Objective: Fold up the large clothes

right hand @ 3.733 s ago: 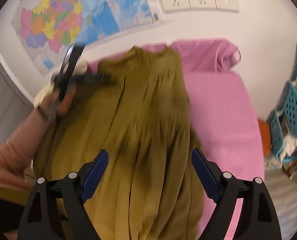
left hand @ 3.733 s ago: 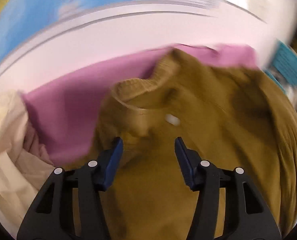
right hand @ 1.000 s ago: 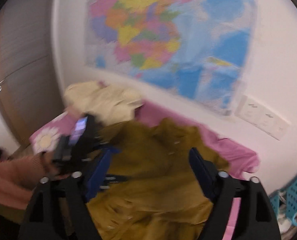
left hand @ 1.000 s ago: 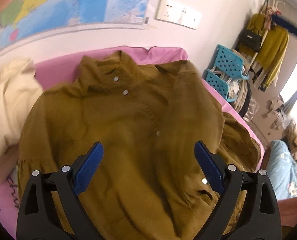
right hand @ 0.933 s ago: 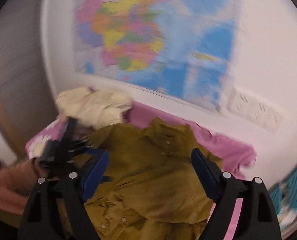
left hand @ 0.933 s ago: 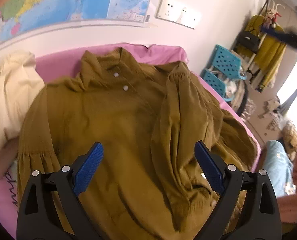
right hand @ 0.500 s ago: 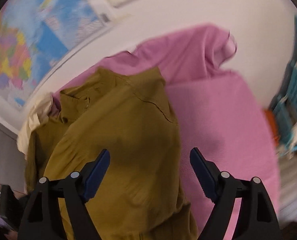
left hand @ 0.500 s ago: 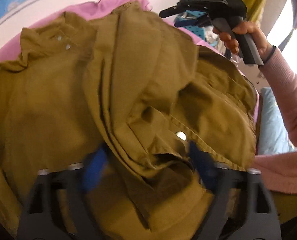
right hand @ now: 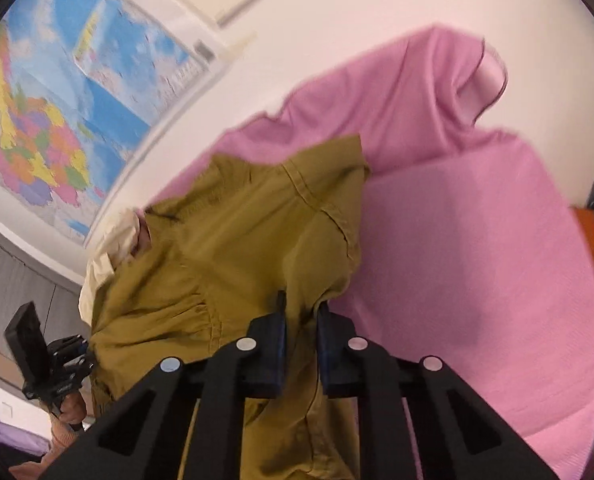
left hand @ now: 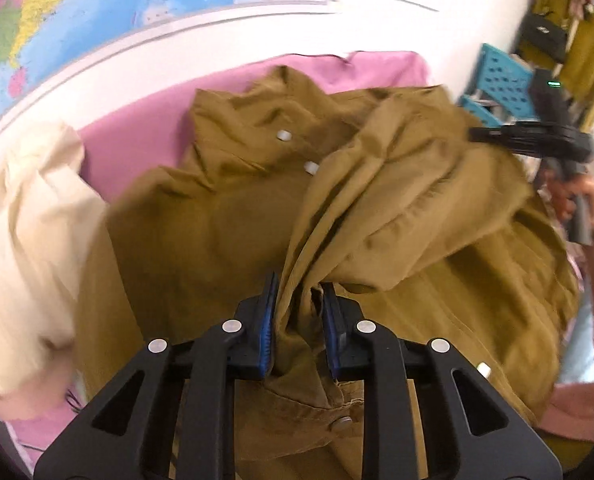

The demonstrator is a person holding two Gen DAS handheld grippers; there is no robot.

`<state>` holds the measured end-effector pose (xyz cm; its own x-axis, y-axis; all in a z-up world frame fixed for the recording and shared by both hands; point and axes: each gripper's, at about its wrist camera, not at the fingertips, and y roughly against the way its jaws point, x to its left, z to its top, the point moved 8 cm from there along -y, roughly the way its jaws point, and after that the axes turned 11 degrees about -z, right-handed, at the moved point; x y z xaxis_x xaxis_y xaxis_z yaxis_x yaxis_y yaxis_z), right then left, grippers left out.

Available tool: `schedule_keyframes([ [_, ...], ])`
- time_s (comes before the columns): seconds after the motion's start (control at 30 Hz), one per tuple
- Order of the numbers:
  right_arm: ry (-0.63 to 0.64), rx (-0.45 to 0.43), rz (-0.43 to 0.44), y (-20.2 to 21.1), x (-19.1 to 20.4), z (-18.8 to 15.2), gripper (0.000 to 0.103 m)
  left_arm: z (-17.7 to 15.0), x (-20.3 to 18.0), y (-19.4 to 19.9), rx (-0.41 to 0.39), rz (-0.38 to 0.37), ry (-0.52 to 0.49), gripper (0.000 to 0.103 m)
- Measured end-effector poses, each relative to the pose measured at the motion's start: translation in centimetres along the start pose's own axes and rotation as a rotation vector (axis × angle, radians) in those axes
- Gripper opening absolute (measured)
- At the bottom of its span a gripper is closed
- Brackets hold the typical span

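Note:
An olive-brown buttoned shirt (left hand: pixel 225 216) lies on a bed under a pink sheet (left hand: pixel 137 140), its right side lifted and bunched over the middle. My left gripper (left hand: pixel 299 312) is closing, and its blue pads press a gathered fold of the shirt near the lower hem. In the right wrist view my right gripper (right hand: pixel 300 312) is closing too, pinching the shirt (right hand: pixel 237 240) at its right edge over the pink sheet (right hand: pixel 477 240). A hand holds the right gripper (left hand: pixel 481 135) at the raised cloth. The left gripper (right hand: pixel 85 354) shows at the lower left.
A cream garment (left hand: pixel 25 220) is heaped at the shirt's left. A wall with a map (left hand: pixel 97 8) runs behind the bed. Blue baskets (left hand: pixel 501 76) and hanging clothes (left hand: pixel 585 52) stand beyond the bed's right side. Bare pink sheet spreads right of the shirt.
Both grippers went from wide open to closed on the shirt. The right one dropped to the shirt's right edge. The shirt's right side has been drawn up over the middle.

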<state>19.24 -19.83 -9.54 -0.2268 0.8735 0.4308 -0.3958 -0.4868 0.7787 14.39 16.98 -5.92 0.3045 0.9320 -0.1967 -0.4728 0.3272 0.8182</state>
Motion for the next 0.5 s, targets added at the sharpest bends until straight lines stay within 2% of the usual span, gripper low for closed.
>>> schedule_keyframes([
  [0.03, 0.013, -0.009, -0.031, 0.0, -0.2, 0.1, 0.012, 0.3, 0.8, -0.6, 0.011, 0.049, 0.0, 0.032],
  [0.07, 0.018, -0.011, -0.07, -0.3, -0.6, 0.0, 0.012, 0.5, 1.8, -1.2, 0.027, 0.105, 0.023, 0.058],
  [0.1, 0.018, 0.007, -0.119, -1.0, -1.3, -0.3, 0.013, 0.6, 2.1, -1.7, 0.035, 0.135, 0.032, 0.067],
  [0.17, -0.008, 0.059, -0.164, -2.4, -2.4, -1.0, 0.017, 0.5, 2.7, -2.3, 0.037, 0.127, 0.022, 0.067],
  [0.2, -0.004, 0.074, -0.171, -2.7, -2.5, -1.2, 0.021, 0.4, 3.0, -2.2, 0.032, 0.118, 0.034, 0.074],
  [0.27, 0.006, 0.048, -0.202, -2.1, -2.5, -1.0, 0.03, 0.2, 3.3, -1.4, 0.012, 0.091, 0.046, 0.087],
  [0.33, 0.013, -0.032, -0.249, -0.3, -1.7, 0.1, 0.056, -0.2, 3.0, -0.2, -0.013, 0.032, 0.04, 0.094],
  [0.4, 0.073, -0.138, -0.287, 2.3, 0.0, 1.1, 0.057, -0.9, 2.7, 0.5, -0.023, -0.005, 0.033, 0.097],
  [0.47, 0.132, -0.197, -0.266, 3.9, 2.5, 1.4, 0.057, -1.7, 2.3, 1.3, -0.032, -0.05, 0.021, 0.097],
  [0.5, 0.195, -0.212, -0.225, 4.4, 4.9, 1.1, 0.057, -2.3, 1.8, 1.3, -0.027, -0.062, 0.009, 0.097],
])
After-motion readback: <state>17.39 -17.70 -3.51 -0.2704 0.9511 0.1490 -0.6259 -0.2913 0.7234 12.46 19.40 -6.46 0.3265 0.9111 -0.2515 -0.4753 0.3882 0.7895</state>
